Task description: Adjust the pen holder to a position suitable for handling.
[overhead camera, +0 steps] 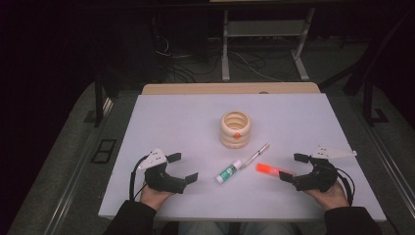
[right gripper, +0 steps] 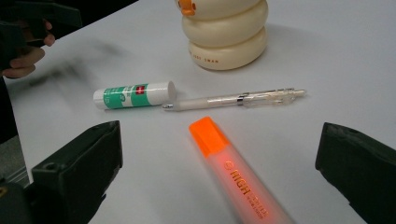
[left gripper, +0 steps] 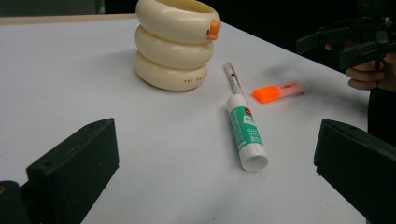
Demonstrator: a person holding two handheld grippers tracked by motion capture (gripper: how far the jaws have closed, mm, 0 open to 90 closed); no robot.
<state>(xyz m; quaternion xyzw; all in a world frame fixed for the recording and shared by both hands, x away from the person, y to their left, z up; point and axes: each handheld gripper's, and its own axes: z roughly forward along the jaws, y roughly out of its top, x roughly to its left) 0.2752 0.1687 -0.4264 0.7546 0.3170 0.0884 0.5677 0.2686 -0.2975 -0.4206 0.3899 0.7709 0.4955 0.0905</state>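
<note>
A cream ringed holder with an orange beak (overhead camera: 235, 129) (left gripper: 175, 44) (right gripper: 226, 31) stands mid-table. In front of it lie a green-and-white glue stick (overhead camera: 228, 172) (left gripper: 246, 132) (right gripper: 134, 94), a clear pen (overhead camera: 256, 154) (left gripper: 232, 80) (right gripper: 236, 100) and an orange highlighter (overhead camera: 272, 170) (left gripper: 277, 91) (right gripper: 235, 177). My left gripper (overhead camera: 182, 168) (left gripper: 217, 158) rests at the near left, open and empty, with the glue stick ahead of it. My right gripper (overhead camera: 294, 167) (right gripper: 219, 163) rests at the near right, open, its jaws standing either side of the highlighter without touching it.
The white table top (overhead camera: 176, 122) has a wooden strip along its far edge (overhead camera: 230, 88). Beyond it stand a metal frame (overhead camera: 264, 44) and loose cables on a dark floor. Bare table surface lies left and right of the holder.
</note>
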